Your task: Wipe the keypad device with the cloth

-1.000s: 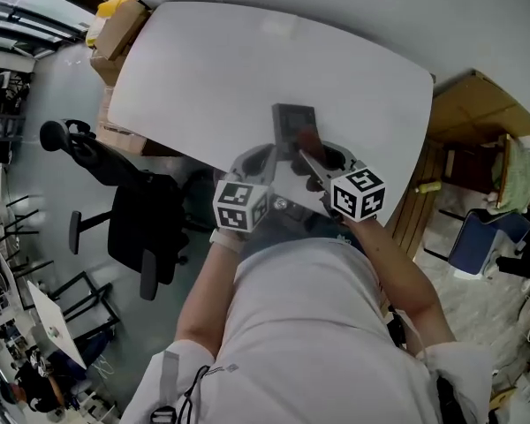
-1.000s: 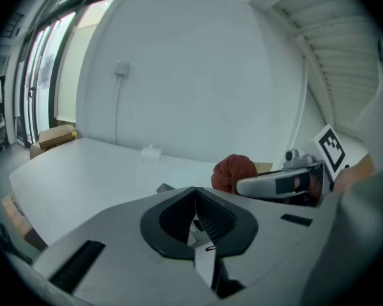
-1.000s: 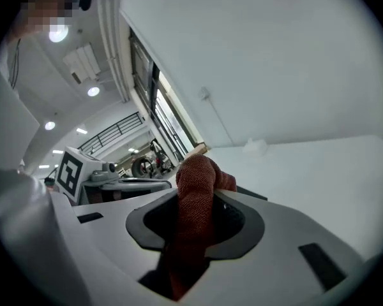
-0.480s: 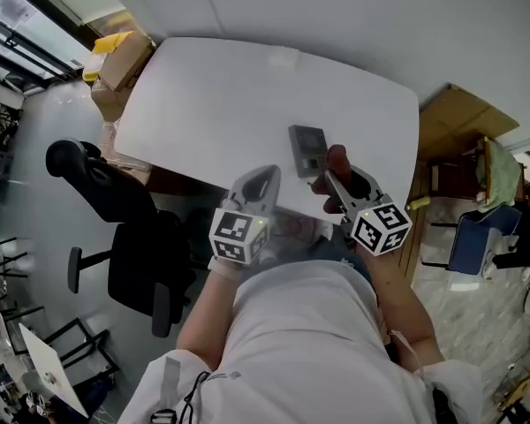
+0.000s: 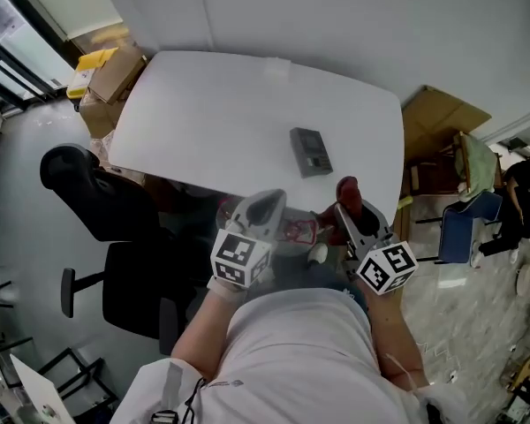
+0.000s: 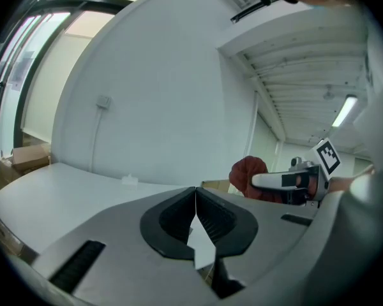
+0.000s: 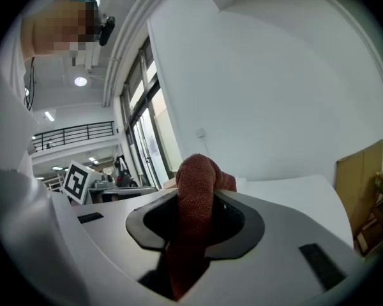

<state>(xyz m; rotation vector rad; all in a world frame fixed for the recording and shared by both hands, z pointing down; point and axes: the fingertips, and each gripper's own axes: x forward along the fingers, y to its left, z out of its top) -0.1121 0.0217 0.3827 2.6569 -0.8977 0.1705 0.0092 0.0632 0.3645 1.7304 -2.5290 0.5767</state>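
The grey keypad device (image 5: 310, 151) lies flat on the white table (image 5: 212, 113), toward its right side. My right gripper (image 5: 348, 203) hangs off the table's near right edge, shut on a dark red cloth (image 5: 347, 193). In the right gripper view the cloth (image 7: 196, 190) bulges up from between the jaws. My left gripper (image 5: 263, 207) is shut with nothing in it, below the table's near edge; its jaws meet in the left gripper view (image 6: 195, 197). That view also shows the cloth (image 6: 247, 174) in the other gripper. Neither gripper touches the device.
A black office chair (image 5: 97, 201) stands left of the table. Cardboard boxes (image 5: 113, 69) sit at the table's far left corner. A brown board (image 5: 437, 117) and a blue chair (image 5: 464, 223) are on the right. A white wall runs behind the table.
Both grippers have drawn back toward the person, off the table. The right gripper carried the red cloth away from the keypad device, which now lies uncovered.
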